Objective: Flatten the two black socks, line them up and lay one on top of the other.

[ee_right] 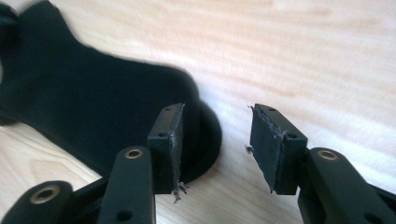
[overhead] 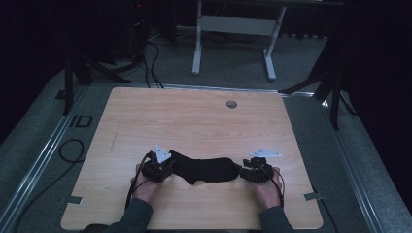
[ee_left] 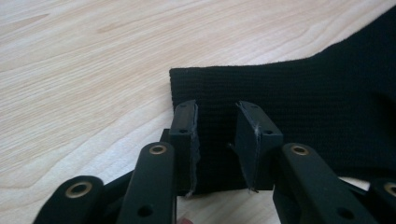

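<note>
A black sock (overhead: pixel 206 170) lies flat across the near part of the wooden table (overhead: pixel 194 116), stretched left to right. My left gripper (overhead: pixel 171 167) is at its left end. In the left gripper view the jaws (ee_left: pixel 217 112) stand apart over the ribbed cuff (ee_left: pixel 303 102), with cloth lying between them and the pads not pressing on it. My right gripper (overhead: pixel 242 171) is at the sock's right end. In the right gripper view the jaws (ee_right: pixel 217 112) are open, the left finger (ee_right: pixel 166 140) over the rounded toe of the sock (ee_right: pixel 93 107), bare wood between the pads.
A round grommet hole (overhead: pixel 231 104) sits near the table's far edge. Behind the table stand the white legs of a desk frame (overhead: pixel 233 29), dark stands and floor cables (overhead: pixel 150 63). The person's forearms come in over the near edge.
</note>
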A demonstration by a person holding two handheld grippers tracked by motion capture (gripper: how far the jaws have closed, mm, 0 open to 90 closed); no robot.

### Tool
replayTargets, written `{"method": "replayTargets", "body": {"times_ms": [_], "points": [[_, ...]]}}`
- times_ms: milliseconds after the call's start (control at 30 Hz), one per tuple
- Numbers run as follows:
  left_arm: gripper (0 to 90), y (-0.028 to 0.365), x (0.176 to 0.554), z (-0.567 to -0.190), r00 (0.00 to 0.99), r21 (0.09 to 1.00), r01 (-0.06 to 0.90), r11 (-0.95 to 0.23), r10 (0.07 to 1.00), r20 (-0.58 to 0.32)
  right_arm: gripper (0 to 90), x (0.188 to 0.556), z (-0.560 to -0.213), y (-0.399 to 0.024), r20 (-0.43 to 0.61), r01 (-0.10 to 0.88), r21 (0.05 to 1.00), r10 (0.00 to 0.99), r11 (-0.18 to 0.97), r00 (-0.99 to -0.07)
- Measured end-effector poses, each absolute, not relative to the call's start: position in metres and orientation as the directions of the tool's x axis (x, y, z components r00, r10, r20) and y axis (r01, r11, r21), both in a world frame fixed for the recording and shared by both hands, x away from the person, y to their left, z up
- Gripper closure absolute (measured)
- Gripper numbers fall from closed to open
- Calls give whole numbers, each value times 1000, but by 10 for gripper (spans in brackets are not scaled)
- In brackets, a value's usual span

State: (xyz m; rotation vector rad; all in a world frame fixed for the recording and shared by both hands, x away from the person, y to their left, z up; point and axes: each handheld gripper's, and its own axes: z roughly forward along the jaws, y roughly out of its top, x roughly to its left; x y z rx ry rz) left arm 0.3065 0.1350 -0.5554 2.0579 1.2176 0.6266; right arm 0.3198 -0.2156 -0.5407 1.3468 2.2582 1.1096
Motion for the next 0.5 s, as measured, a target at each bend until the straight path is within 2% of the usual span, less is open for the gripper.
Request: {"method": "replayTargets", "body": {"times_ms": [167, 333, 500], "points": [[630, 140, 306, -551, 439, 771, 559, -305, 898, 36, 506, 316, -530, -226, 144, 584, 782, 848, 218, -510], [568, 144, 305, -546, 452, 792, 545, -275, 892, -1, 491, 319, -532, -238, 144, 598, 778, 870, 194, -471], [527, 150, 305, -541, 438, 802, 540, -256, 899, -8, 487, 323, -539, -248, 86, 615, 759, 903, 215, -422]]}}
